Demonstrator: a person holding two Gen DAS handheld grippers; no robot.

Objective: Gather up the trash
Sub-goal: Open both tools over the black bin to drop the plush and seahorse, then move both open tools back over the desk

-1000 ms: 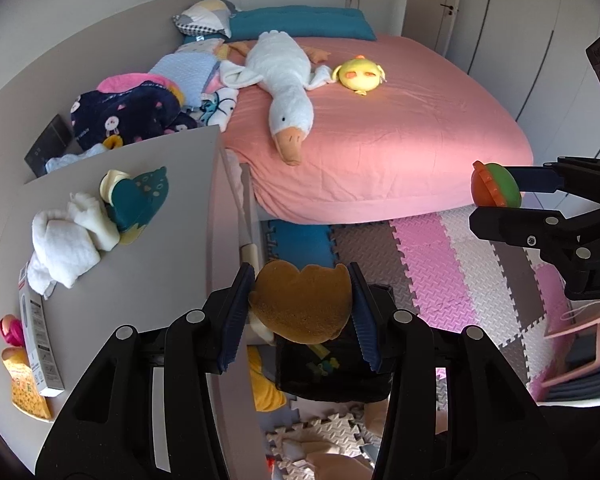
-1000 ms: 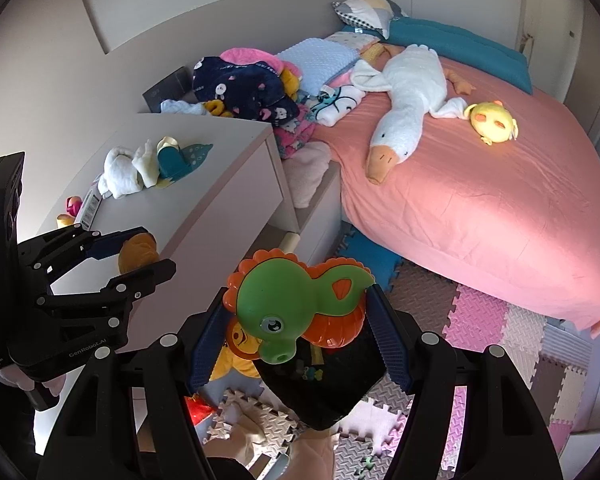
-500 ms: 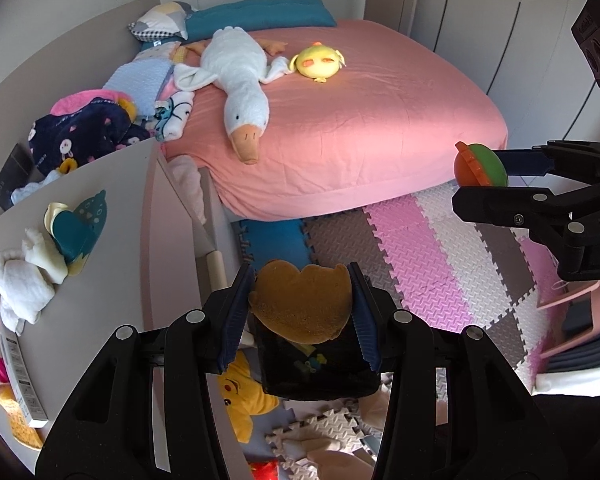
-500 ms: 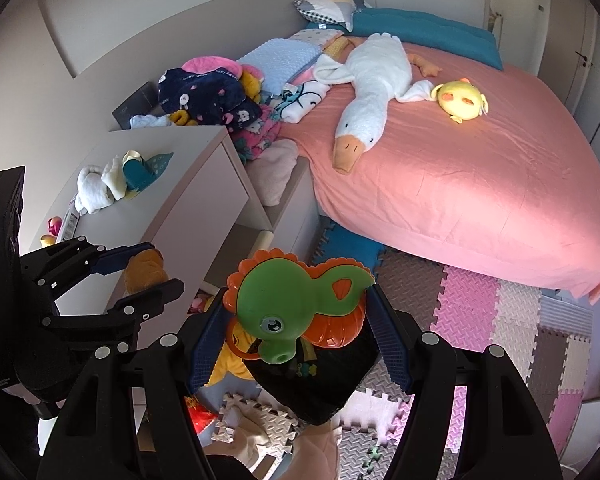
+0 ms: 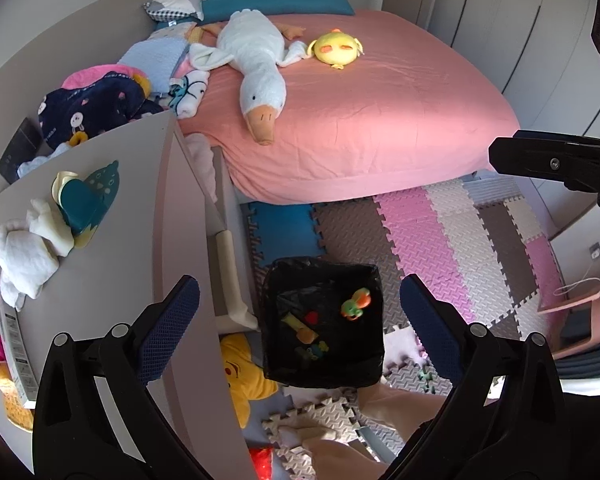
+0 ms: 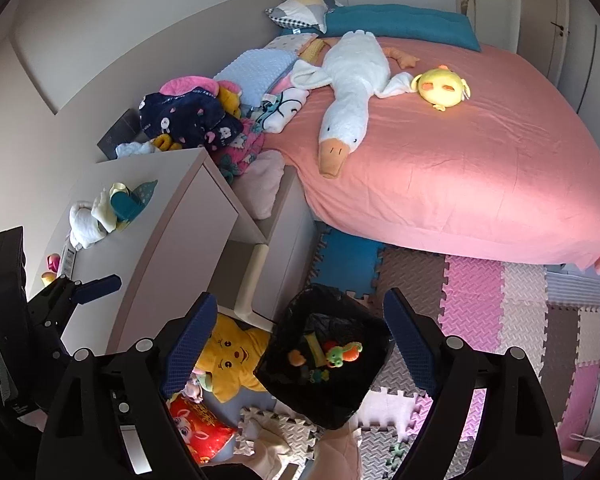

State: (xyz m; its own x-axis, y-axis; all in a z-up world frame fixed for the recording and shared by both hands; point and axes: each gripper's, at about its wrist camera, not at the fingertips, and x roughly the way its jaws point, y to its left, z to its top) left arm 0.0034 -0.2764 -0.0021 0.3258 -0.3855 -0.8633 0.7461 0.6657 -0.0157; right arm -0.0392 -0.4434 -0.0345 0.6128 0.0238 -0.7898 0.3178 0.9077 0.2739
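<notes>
My left gripper [image 5: 298, 312] hangs over a bin lined with a black bag [image 5: 364, 372] on the floor. Its jaws are opening wide with nothing between them. My right gripper [image 6: 298, 316] hovers over the same bin [image 6: 320, 408], jaws also opening and empty. In the bin lie a green and orange dinosaur toy [image 5: 354, 304] [image 6: 342, 352], a brown toy [image 5: 306, 334] [image 6: 296, 357] and a few other small pieces. One finger of the right gripper [image 5: 540, 162] shows at the right edge of the left wrist view.
A white dresser [image 5: 132, 240] with small plush toys stands left of the bin. Behind is a bed with a pink sheet [image 5: 380, 120], a goose plush [image 5: 256, 80] and a yellow plush [image 5: 336, 48]. A yellow bear plush [image 6: 232, 360], a red packet [image 6: 196, 428] and loose foam tiles lie by a person's feet.
Both grippers opened. The brown toy left the left jaws and the green dinosaur toy left the right jaws; both now lie in the bin below.
</notes>
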